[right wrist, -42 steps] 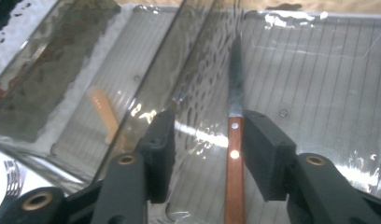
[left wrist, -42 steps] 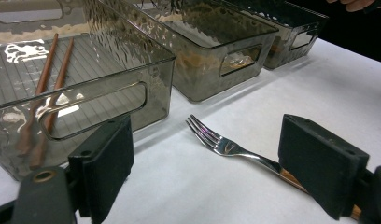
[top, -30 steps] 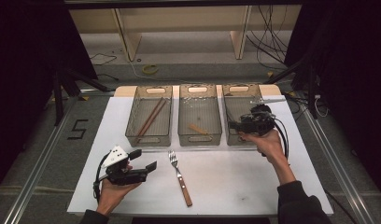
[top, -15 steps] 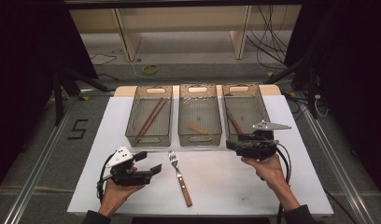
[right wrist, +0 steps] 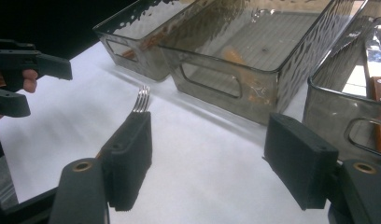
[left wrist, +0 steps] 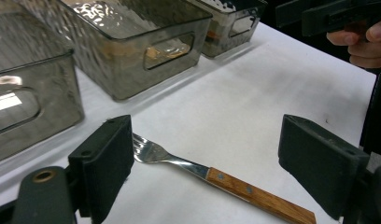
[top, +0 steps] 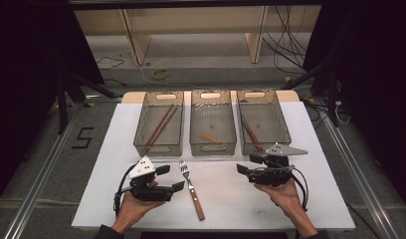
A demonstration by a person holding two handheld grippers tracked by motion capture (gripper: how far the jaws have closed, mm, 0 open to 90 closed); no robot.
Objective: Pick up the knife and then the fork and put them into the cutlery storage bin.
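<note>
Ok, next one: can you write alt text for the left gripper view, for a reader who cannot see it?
A fork with a wooden handle lies on a white table, seen between the open black jaws of the left gripper, which is not touching it. Behind it stand clear bins; at the top right a hand holds the right gripper.

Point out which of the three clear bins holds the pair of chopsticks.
The left bin: two long brown chopsticks lie slantwise in it. The middle bin holds one short tan piece, and the right bin a wooden-handled utensil.
</note>
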